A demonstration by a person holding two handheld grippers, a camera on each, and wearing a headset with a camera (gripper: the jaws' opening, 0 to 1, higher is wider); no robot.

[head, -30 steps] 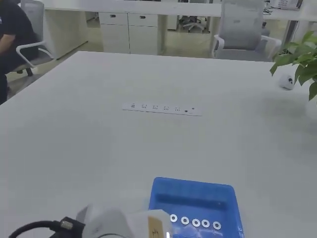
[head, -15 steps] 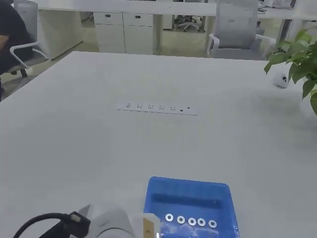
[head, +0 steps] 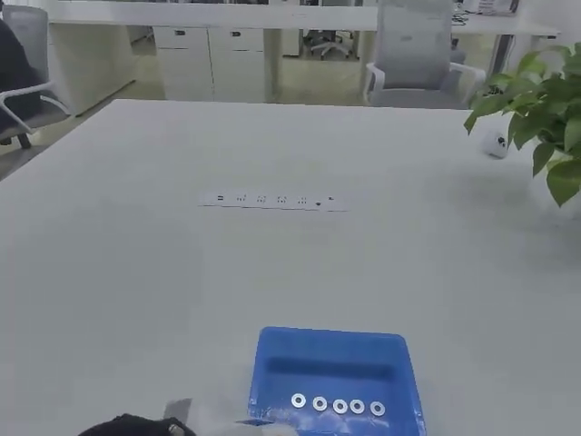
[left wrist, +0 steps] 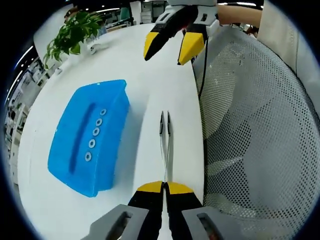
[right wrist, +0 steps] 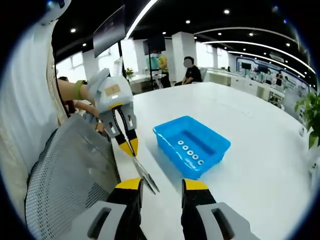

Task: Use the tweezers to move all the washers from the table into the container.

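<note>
Our left gripper (left wrist: 164, 186) was pinched shut on the rear of the tweezers (left wrist: 165, 135), which pointed along the table (left wrist: 140, 90) just beside the blue container (left wrist: 75, 172). Our right gripper (right wrist: 162, 186) stood open with nothing in it. Since a second before, the left gripper's body had slid almost out of the bottom of the head view, seemingly drawn back, while the five washers (head: 338, 405) lay in the same row inside the container. We saw none on the table, so we judged the task finished. The pale tabletop carried a power strip (head: 272, 201). A potted plant (head: 536, 100) stood at its right, with office chairs (head: 413, 45) and cabinets (head: 213, 54) beyond.
</note>
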